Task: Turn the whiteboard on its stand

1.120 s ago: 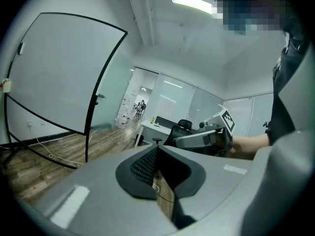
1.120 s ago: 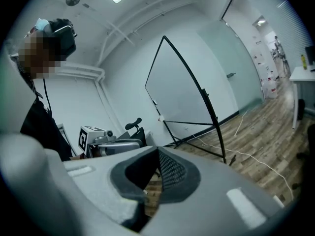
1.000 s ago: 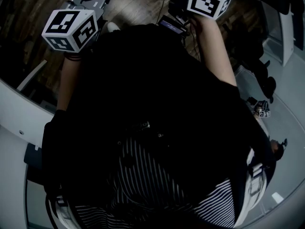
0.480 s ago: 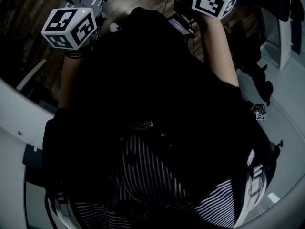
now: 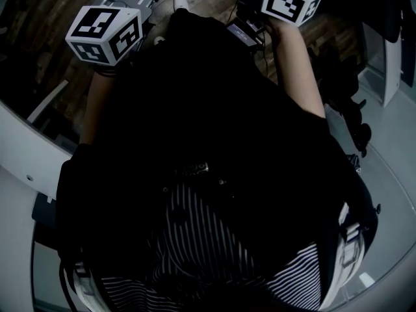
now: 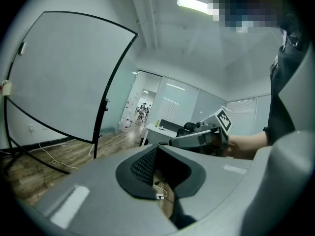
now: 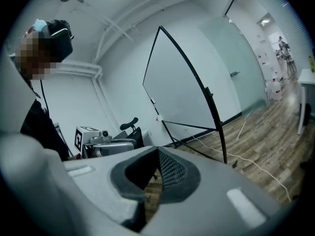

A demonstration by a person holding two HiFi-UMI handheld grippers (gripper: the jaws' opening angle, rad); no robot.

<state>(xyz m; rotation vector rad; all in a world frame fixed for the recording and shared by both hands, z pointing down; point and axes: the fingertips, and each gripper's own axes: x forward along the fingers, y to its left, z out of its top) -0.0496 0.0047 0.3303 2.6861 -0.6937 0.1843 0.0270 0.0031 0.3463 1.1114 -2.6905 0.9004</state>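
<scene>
Whiteboard (image 6: pixel 59 77) stands well ahead of left gripper (image 6: pixel 156 150).

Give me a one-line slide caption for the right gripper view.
Right gripper, jaws shut and empty, faces the whiteboard on its stand across the wooden floor.

Wood-plank floor (image 7: pixel 268 132); pale walls (image 7: pixel 123 85); ceiling strip light (image 6: pixel 194 5) lit; white desk (image 6: pixel 158 130) near glass partition (image 6: pixel 174 102); window blinds (image 6: pixel 246 114).
</scene>
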